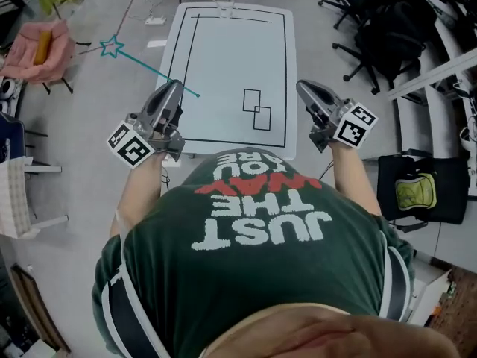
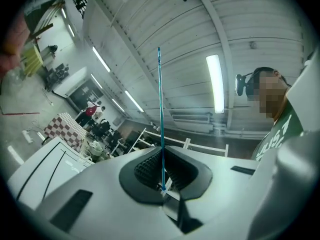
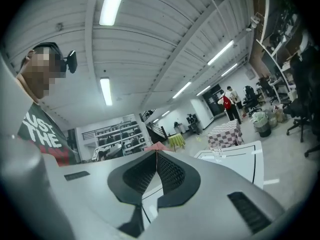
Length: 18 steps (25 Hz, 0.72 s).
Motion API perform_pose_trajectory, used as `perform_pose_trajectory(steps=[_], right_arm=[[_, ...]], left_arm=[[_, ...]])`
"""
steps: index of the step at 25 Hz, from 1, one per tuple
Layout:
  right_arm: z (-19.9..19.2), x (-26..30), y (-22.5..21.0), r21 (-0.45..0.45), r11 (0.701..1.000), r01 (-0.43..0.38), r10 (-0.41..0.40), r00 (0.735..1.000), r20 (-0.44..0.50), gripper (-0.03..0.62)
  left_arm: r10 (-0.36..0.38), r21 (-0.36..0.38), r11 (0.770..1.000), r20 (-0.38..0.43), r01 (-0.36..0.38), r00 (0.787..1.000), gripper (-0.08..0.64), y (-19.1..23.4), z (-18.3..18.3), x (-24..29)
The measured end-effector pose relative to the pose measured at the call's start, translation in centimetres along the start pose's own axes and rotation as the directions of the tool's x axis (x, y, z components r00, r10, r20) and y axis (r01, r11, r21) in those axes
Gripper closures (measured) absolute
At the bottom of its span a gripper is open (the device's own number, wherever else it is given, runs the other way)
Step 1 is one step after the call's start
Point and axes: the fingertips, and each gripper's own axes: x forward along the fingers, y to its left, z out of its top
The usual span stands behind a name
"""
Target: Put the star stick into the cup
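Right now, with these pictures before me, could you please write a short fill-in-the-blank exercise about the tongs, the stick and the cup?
1. The left tongs are shut on the stick, whose outer end bears a ___.
2. The right tongs are shut and hold ___.
3. Seen from the person, the cup stands at the ___ end of the white table.

Missing words: star; nothing; far.

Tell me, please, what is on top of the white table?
A clear cup stands at the far edge of the white table, which has printed black outlines. The star stick, clamped in the left hand-held gripper, reaches over its left edge. The person's shirt hides part of the near edge.
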Motion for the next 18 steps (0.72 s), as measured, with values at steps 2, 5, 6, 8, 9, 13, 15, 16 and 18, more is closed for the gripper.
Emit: perform_pose_trajectory(steps=[2, 5, 6, 8, 9, 13, 15, 16, 18], right_arm=[[1.4, -1.0, -3.3, 0.008, 0.999, -0.037, 0.037, 0.999, -0.007, 0.558], [3.3, -2.5, -8.0, -0.007, 0.997, -0.08, 0.08, 0.997, -0.016, 0.558], [3.8, -2.9, -9.5, -0.007, 0.996, -0.089, 0.089, 0.996, -0.015, 0.558], [4.0, -3.3, -12.0, 0.005, 0.994, -0.109, 0.109, 0.994, -0.01, 0.558], [4.0, -3.4, -13.0, 0.011, 0.993, -0.117, 0.117, 0.993, -0.006, 0.557], [4.3, -3.1, -16.2, 0.02, 0.992, -0.121, 0.121, 0.993, 0.008, 0.557], [4.1, -2.3, -17.0, 0.025, 0.993, -0.112, 0.112, 0.994, 0.015, 0.558], [3.8, -1.6, -17.1, 0.027, 0.994, -0.106, 0.105, 0.994, 0.017, 0.558], [3.5, 0.4, -17.1, 0.021, 0.995, -0.093, 0.093, 0.996, 0.018, 0.557]], left_arm=[[0.028, 0.003, 1.0, 0.004, -0.028, 1.0, 0.54, -0.5, -1.2, 3.5], [0.072, 0.014, 0.997, 0.007, -0.072, 0.997, 0.54, -0.6, -2.4, 8.4], [0.085, 0.013, 0.996, 0.012, -0.085, 0.996, 0.54, -0.5, -2.7, 9.9], [0.112, 0.014, 0.994, 0.003, -0.112, 0.994, 0.54, -0.5, -3.4, 12.2], [0.122, 0.017, 0.992, -0.01, -0.122, 0.992, 0.54, -0.5, -3.7, 13.0], [0.134, 0.024, 0.991, -0.053, -0.133, 0.99, 0.54, 0.2, -4.5, 15.8], [0.132, 0.023, 0.991, -0.071, -0.131, 0.989, 0.54, 1.2, -4.3, 16.1], [0.131, 0.02, 0.991, -0.079, -0.13, 0.988, 0.54, 2.0, -4.2, 15.9], [0.12, 0.017, 0.993, -0.088, -0.119, 0.989, 0.54, 3.9, -3.5, 15.3]])
